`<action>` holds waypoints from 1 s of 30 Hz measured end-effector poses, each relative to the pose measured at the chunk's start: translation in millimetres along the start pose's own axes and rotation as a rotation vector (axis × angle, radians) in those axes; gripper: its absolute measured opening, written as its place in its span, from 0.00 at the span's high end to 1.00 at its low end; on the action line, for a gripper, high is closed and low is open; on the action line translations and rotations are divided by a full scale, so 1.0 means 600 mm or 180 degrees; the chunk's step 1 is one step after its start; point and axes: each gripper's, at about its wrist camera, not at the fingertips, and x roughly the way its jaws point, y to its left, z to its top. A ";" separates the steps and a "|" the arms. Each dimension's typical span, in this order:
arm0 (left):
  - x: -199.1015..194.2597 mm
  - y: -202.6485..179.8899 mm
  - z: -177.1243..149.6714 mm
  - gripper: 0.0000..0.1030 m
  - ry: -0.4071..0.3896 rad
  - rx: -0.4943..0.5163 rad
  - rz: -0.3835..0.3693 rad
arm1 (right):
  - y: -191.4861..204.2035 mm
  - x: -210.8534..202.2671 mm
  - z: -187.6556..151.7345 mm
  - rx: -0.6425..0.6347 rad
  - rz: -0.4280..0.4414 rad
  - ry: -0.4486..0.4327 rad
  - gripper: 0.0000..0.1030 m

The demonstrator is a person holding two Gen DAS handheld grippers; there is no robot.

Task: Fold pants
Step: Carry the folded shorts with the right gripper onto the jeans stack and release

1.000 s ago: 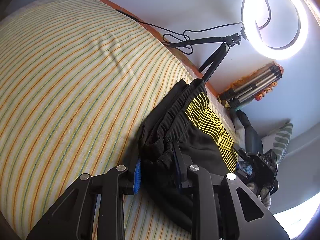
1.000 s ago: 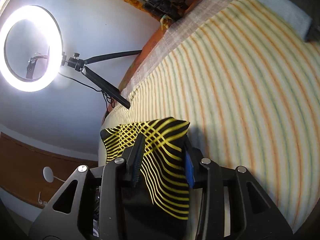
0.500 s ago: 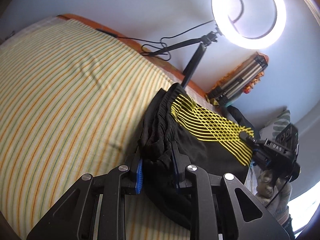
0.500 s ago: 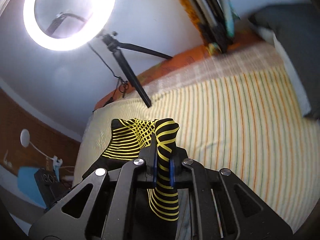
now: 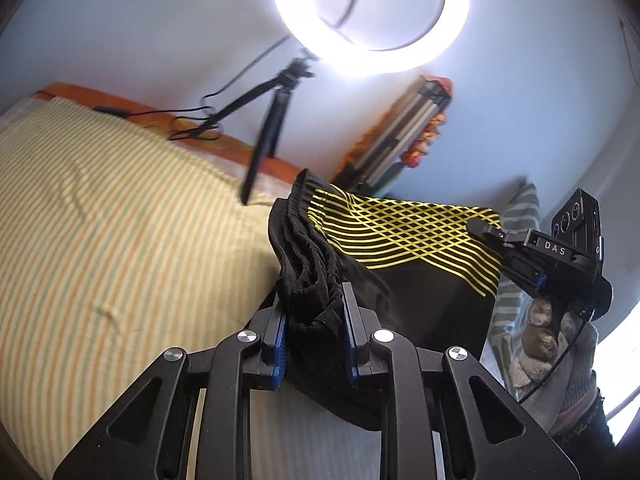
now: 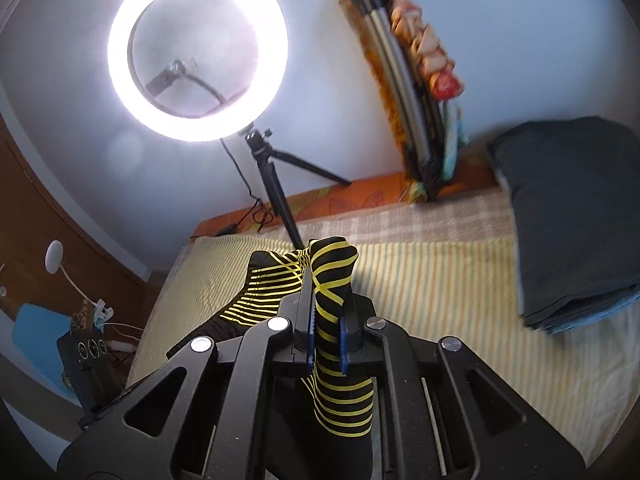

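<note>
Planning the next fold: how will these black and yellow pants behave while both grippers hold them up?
Probably floppy: the pants sag between the left gripper and right gripper. Likely light, and the bunched waistband suggests they crumple easily.

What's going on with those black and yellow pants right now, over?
Left gripper clamped on the bunched waistband. Right gripper pinching the yellow-striped edge. Pants held up between them over the striped bed. Nothing in the way.
</note>
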 end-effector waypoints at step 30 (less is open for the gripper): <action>0.369 -0.402 0.023 0.80 -0.0177 0.0485 -0.0559 | -0.326 -0.132 0.324 -0.0747 -0.1177 -0.0148 0.91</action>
